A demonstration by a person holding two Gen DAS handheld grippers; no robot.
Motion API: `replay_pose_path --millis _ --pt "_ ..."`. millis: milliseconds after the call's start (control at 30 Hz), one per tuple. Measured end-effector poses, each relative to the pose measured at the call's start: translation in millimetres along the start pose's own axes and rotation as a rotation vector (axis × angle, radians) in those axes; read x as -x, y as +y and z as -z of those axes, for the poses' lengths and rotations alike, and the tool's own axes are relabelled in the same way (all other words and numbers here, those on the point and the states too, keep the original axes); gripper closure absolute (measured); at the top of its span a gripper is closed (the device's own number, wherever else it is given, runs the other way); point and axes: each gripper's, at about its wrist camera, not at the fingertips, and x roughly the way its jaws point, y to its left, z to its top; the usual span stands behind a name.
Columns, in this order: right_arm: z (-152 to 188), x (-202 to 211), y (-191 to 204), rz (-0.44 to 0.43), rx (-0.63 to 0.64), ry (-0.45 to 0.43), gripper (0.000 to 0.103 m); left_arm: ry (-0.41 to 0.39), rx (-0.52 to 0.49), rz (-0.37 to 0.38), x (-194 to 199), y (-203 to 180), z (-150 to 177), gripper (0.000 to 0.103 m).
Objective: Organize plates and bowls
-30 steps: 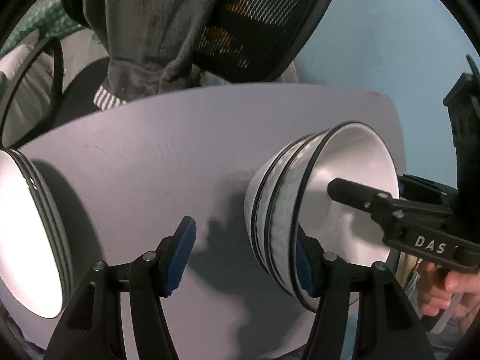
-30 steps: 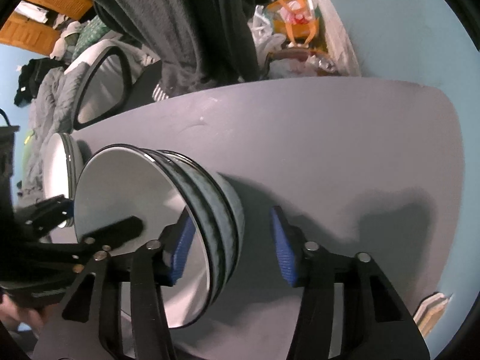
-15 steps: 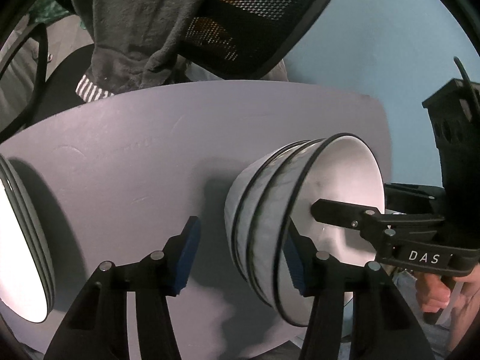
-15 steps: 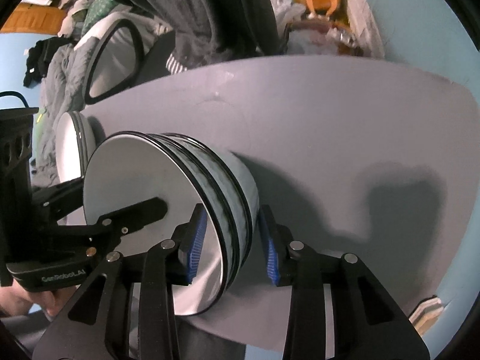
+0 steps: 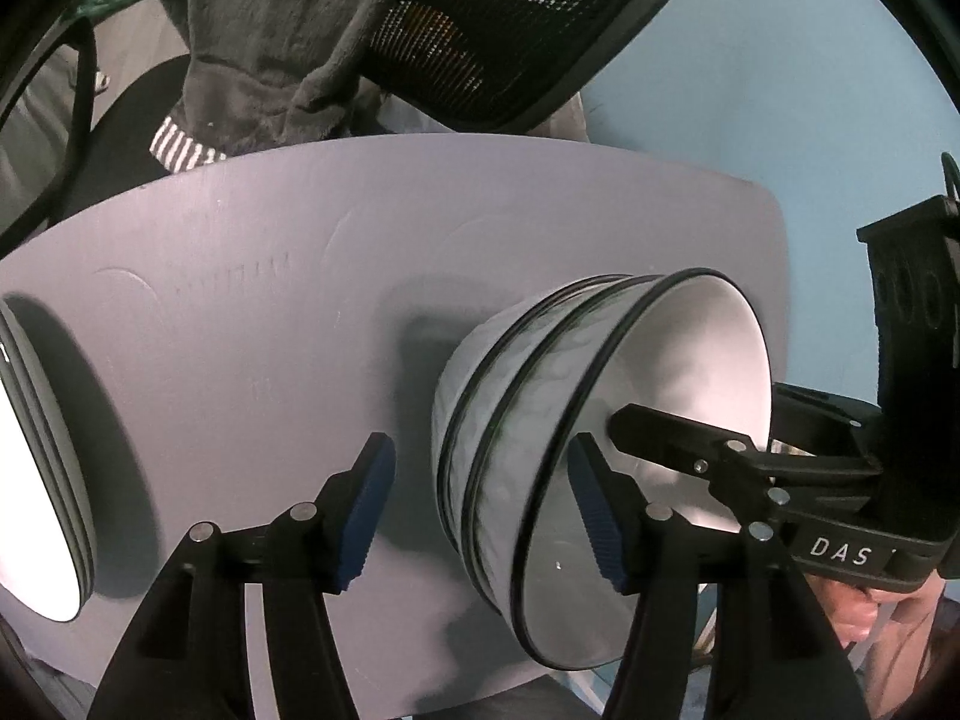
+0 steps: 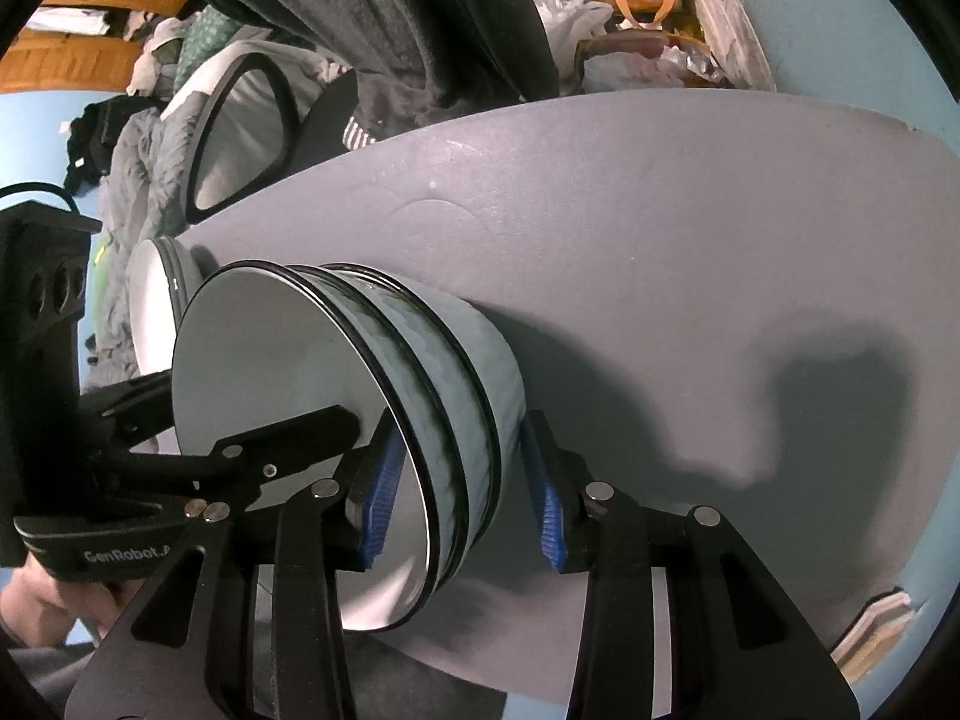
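A stack of three nested bowls (image 5: 540, 420) (image 6: 444, 384), white inside with pale patterned walls and black rims, stands near the front edge of the grey table (image 5: 252, 312). My right gripper (image 6: 462, 504) is shut on the stack's near wall, one blue pad inside the top bowl and one outside; its jaws are opening slightly. My left gripper (image 5: 480, 510) straddles the opposite wall and is open, its outer pad clear of the bowls. White plates (image 5: 42, 480) (image 6: 156, 312) are stacked at the table's left end.
An office chair with a black mesh back (image 5: 528, 30) and a grey garment (image 5: 270, 36) draped over it stands behind the table. Bags and clutter (image 6: 624, 12) lie at the back right. A person's hand (image 5: 858, 612) holds the right gripper.
Both grippers' jaws have narrowed around the bowl stack's walls, and the right pads have come against it. In the left wrist view the plates have slid towards the left edge.
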Motion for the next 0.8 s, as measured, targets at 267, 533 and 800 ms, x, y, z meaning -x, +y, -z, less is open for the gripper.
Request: replay_pose_path --millis 267,533,800 --pt "4 7 -1 0.034 -0.017 -0.037 0.079 -0.014 -0.12 -0.072 9 -16 7 0.069" --pt "8 1 11 0.05 -0.028 -0.041 0.08 -0.022 -0.121 -0.081 16 2 12 0.079" --pt "16 -18 39 0.049 -0.008 -0.011 0.08 -0.016 -0.076 -0.091 21 32 35 0.08"
